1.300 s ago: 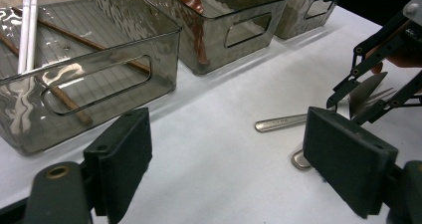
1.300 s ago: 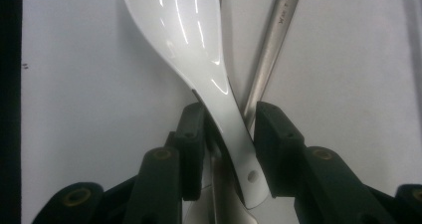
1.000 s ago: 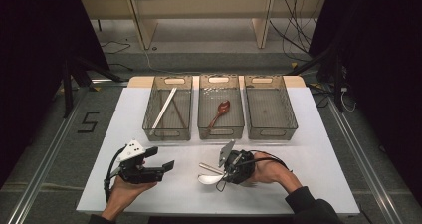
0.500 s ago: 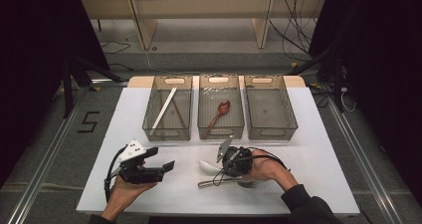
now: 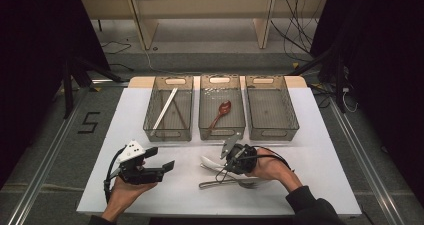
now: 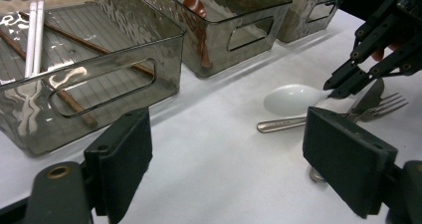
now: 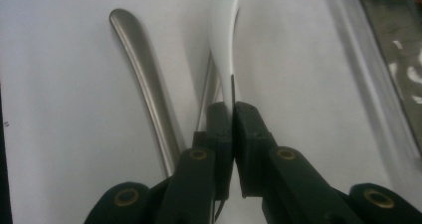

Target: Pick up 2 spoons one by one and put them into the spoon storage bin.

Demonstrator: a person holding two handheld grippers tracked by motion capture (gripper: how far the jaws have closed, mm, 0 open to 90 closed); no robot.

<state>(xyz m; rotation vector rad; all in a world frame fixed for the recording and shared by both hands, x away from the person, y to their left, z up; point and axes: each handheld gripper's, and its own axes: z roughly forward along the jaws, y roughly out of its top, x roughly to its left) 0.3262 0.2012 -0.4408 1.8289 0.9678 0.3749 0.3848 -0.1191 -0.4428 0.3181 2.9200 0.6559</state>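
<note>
The right claw (image 7: 232, 117) is clenched on the white spoon's (image 6: 291, 98) handle, low over the desk (image 5: 175, 195), likely to lift it clear of the steel fork (image 6: 380, 107) lying just beside it. The left claw (image 5: 162, 160) hangs released and empty, well to the spoon's side, seemingly waiting. Beyond both claws stand three clear bins: the left bin (image 5: 169, 133) holds white and brown chopsticks, the middle bin (image 5: 221, 132) a brown spoon (image 5: 220, 112), the right bin (image 5: 272, 132) apparently nothing.
</note>
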